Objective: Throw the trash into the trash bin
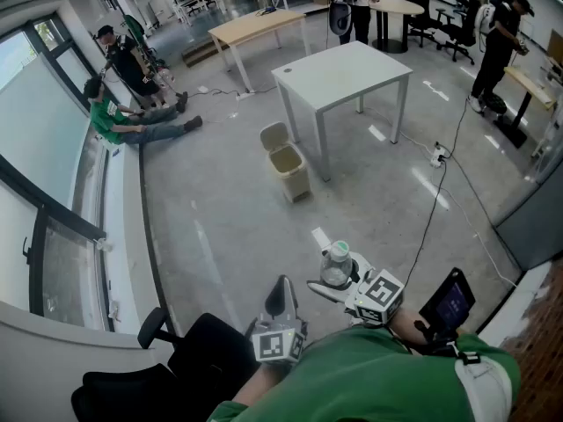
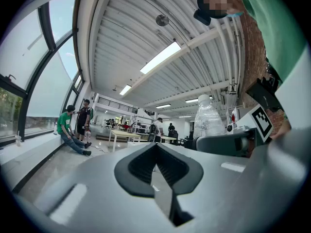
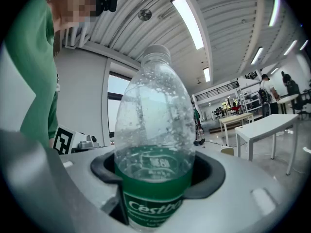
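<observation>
the bottle (image 3: 153,125) is clear, glossy plastic, beaded wet inside, with a shiny green film label. the right gripper (image 3: 155,176) and left gripper (image 2: 156,166) look like matt grey plastic with dull black pads (image 2: 133,169). the floor (image 1: 220,227) is smooth, sheeny grey; at eleven o'clock of the bottle the trash bin (image 1: 290,170) is matt beige plastic

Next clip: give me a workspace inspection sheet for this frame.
Surface: grey floor, with a white table ahead.
Job's things: plastic bottle held upright; trash bin beside the table, lid open.
Clutter: black chair close by.
Grippers: right gripper clamped on the bottle; left gripper shut, empty.
Cables: black cable across the floor.
Surroundings: people by the window.
</observation>
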Motion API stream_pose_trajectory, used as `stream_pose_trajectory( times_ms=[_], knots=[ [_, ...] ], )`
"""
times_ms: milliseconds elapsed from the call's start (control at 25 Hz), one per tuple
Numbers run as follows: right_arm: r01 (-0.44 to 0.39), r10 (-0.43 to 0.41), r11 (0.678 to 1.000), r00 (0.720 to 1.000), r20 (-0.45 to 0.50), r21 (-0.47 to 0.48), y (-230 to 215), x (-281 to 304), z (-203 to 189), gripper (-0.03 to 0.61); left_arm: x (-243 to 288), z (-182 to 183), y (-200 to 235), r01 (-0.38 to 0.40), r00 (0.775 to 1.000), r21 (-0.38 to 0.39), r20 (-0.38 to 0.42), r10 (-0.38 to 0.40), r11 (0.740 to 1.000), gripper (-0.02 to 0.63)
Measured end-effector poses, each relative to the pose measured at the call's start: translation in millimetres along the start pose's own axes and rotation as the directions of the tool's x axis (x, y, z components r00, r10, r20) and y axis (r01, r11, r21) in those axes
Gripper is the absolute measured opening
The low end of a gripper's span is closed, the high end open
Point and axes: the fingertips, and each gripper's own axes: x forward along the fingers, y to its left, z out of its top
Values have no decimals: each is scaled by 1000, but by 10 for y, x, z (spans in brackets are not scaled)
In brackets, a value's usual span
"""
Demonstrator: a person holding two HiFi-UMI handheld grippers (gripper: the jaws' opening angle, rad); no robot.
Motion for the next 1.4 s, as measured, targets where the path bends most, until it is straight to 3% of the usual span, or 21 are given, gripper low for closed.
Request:
stream_pose_trajectory(
  times_ms=[880, 1400],
  knots=[
    [5, -6, 1000, 1000, 25, 8, -60, -27, 19, 325, 10, -105, -22, -11, 1000, -3, -15, 11, 1000, 6],
    [-19, 18, 999, 999, 45, 26, -604, -109, 102, 325, 447, -185, -247, -43, 999, 20, -28, 43, 999, 6]
  ],
)
